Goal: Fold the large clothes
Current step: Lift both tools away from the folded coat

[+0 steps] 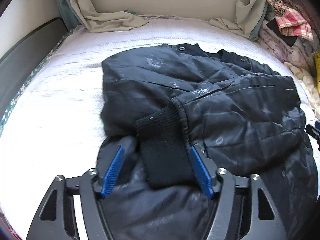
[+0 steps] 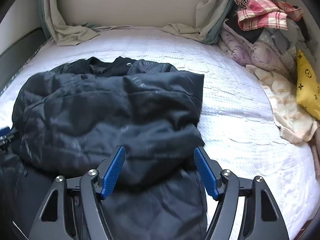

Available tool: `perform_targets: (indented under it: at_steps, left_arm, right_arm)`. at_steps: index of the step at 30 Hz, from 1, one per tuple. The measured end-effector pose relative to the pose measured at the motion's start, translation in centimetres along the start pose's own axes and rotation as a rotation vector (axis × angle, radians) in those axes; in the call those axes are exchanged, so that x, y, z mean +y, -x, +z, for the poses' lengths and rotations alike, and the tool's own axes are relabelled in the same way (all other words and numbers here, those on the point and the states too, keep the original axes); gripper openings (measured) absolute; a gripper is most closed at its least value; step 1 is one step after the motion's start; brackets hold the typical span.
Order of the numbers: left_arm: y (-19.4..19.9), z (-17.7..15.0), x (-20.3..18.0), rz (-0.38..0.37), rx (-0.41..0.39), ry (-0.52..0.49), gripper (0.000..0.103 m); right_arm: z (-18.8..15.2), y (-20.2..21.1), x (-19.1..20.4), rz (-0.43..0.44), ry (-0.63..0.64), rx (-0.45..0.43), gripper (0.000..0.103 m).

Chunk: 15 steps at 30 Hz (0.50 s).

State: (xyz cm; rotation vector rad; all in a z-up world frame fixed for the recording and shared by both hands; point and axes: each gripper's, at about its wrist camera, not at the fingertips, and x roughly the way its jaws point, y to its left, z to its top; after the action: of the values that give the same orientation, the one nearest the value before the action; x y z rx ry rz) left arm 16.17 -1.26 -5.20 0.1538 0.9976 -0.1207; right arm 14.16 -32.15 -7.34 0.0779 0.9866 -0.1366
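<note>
A large black quilted jacket [image 1: 210, 92] lies on the white bed [image 1: 50, 120], its sleeves folded in over the body. Its black ribbed cuff [image 1: 162, 146] lies between the blue pads of my left gripper [image 1: 157, 150], which is open and just above the jacket. In the right wrist view the same jacket [image 2: 100, 108] fills the left and centre. My right gripper [image 2: 160, 150] is open over the jacket's near right part and holds nothing. The collar with snap buttons [image 2: 129, 64] points to the far side.
A pile of clothes and quilts [image 2: 266, 40] lies along the right side of the bed, with a yellow printed cushion [image 2: 308, 88]. Beige sheets [image 1: 112, 20] are draped at the headboard. White bedcover [image 2: 240, 120] stretches right of the jacket.
</note>
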Motion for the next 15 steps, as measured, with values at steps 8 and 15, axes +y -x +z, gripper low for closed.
perform_targets:
  at_steps: [8,15]
  left_arm:
    - [3.6,-3.4,3.2,0.007,0.003,0.01,0.081]
    - [4.1,-7.4,6.7,0.002,0.109,0.061,0.082]
  right_arm:
    - [-3.7,5.3,-1.7,-0.032,-0.012,-0.005,0.075]
    - [-8.5,8.1,-4.5,0.014,-0.069,0.037,0.078]
